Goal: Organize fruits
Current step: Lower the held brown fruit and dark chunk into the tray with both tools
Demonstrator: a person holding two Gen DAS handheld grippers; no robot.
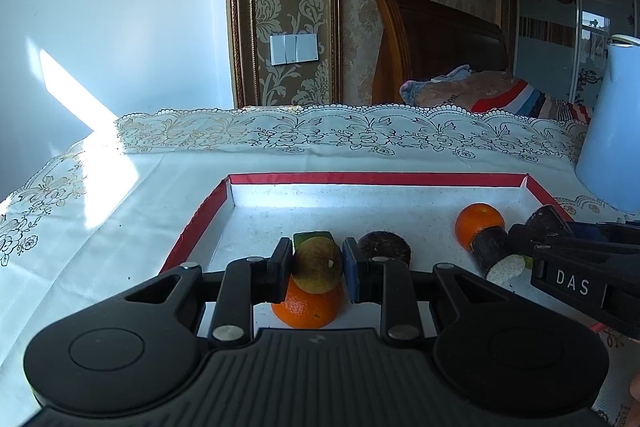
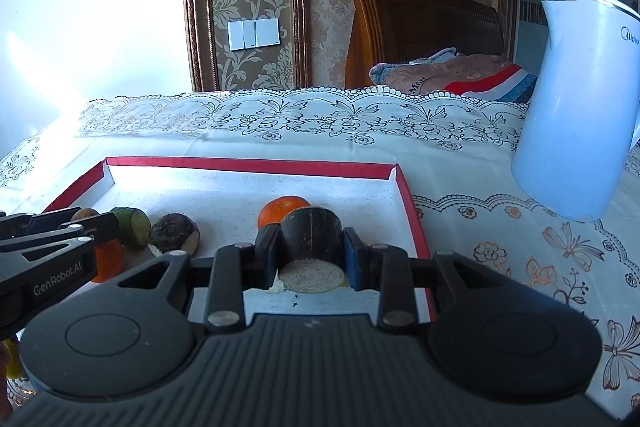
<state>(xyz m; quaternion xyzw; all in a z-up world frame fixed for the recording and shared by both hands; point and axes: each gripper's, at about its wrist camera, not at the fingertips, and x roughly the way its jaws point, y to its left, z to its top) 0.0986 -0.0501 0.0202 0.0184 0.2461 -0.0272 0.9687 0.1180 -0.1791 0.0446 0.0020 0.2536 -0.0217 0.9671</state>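
A red-rimmed white tray (image 1: 376, 178) lies on the table, also in the right wrist view (image 2: 248, 165). My left gripper (image 1: 317, 265) is shut on a brownish-green round fruit (image 1: 318, 264), held just above an orange (image 1: 308, 307). A green fruit piece (image 1: 312, 237) and a dark sugarcane piece (image 1: 384, 247) lie behind. My right gripper (image 2: 311, 255) is shut on a dark sugarcane piece with a pale cut end (image 2: 311, 239) inside the tray; it shows at right in the left wrist view (image 1: 496, 247). Another orange (image 2: 282, 209) sits behind it.
A white-blue kettle (image 2: 580, 115) stands on the lace tablecloth (image 2: 320, 123) right of the tray. A wooden bed headboard (image 2: 416, 27) with bedding lies beyond the table. The left gripper's body (image 2: 48, 255) reaches in at the left of the right wrist view.
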